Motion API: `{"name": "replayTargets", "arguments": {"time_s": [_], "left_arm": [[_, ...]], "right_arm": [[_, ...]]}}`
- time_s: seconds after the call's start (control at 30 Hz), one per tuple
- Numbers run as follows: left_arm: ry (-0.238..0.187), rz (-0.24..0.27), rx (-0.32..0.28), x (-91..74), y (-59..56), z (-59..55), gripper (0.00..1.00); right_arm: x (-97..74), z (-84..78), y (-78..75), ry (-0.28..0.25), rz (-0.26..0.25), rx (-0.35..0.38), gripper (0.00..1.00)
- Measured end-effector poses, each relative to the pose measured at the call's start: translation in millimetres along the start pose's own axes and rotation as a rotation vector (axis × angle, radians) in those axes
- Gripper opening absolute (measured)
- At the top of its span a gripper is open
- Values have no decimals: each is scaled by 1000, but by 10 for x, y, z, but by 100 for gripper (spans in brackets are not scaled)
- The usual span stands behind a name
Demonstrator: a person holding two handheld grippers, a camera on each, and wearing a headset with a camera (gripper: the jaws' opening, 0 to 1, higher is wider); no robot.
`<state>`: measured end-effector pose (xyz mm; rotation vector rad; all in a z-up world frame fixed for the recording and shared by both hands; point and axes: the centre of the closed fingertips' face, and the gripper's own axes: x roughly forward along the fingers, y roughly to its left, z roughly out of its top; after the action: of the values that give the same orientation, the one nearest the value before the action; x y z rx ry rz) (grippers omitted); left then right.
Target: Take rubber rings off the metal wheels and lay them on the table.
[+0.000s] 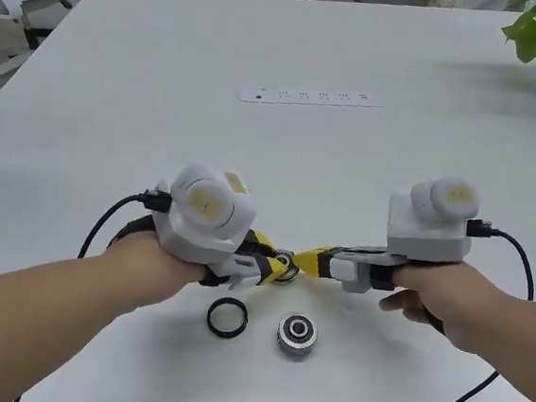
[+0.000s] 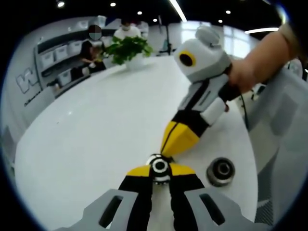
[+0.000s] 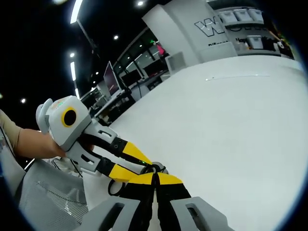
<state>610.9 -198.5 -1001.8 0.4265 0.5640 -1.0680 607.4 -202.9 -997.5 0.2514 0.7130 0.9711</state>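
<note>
The wheel in hand (image 1: 286, 264) is held above the surface (image 1: 253, 162) between the two grippers, and it carries a black rubber band around a pale hub, so its ring is not yet off. Just in front of it lie a loose rubber ring (image 1: 226, 318) and, beside that but apart, a bare wheel (image 1: 297, 332) that looks stripped. So I judge one ring done, one under way, and no further wheels in sight.

The left gripper (image 2: 160, 171) has its jaws closed on the held wheel from both sides. The right gripper (image 3: 155, 177) has its jaws drawn together to a thin slit, tips against the wheel's rim. Whether they pinch the rubber I cannot tell.

The head view lays out the loose ring and the bare wheel side by side. The left gripper view gives the black band on the held wheel close up. The right gripper view gives the near-shut line of its own jaws.
</note>
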Motion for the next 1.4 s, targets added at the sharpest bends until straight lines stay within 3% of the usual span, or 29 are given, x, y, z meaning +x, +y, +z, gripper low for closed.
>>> {"name": "replayTargets", "arguments": {"time_s": [0.17,0.2,0.23,0.27,0.3,0.4,0.63,0.9,1.07,1.4], "left_arm": [[0,-2,4,3,-3,-1,12],[-3,-3,7,6,-5,5,12],[-4,-1,9,9,1,13,12],[-5,-2,9,11,1,15,12],[-7,-2,5,7,-5,16,13],[-7,-1,5,3,-9,14,13],[-15,-4,-4,-2,-12,11,13],[-12,-27,-48,-19,-29,6,16],[-6,-35,-40,-74,-48,-15,18],[-66,-34,-46,-289,-60,122,25]], "right_arm": [[27,0,124,-4,32,2,0],[44,12,243,-9,91,4,0],[57,103,339,-57,140,-12,0],[54,66,276,-22,81,-16,0],[60,53,238,-6,63,-75,0],[69,30,156,-9,60,-32,0],[-13,20,67,-17,45,-16,0],[-25,43,75,-14,46,-12,0],[-39,73,117,-19,52,-9,0],[-99,193,157,-49,62,3,0]]}}
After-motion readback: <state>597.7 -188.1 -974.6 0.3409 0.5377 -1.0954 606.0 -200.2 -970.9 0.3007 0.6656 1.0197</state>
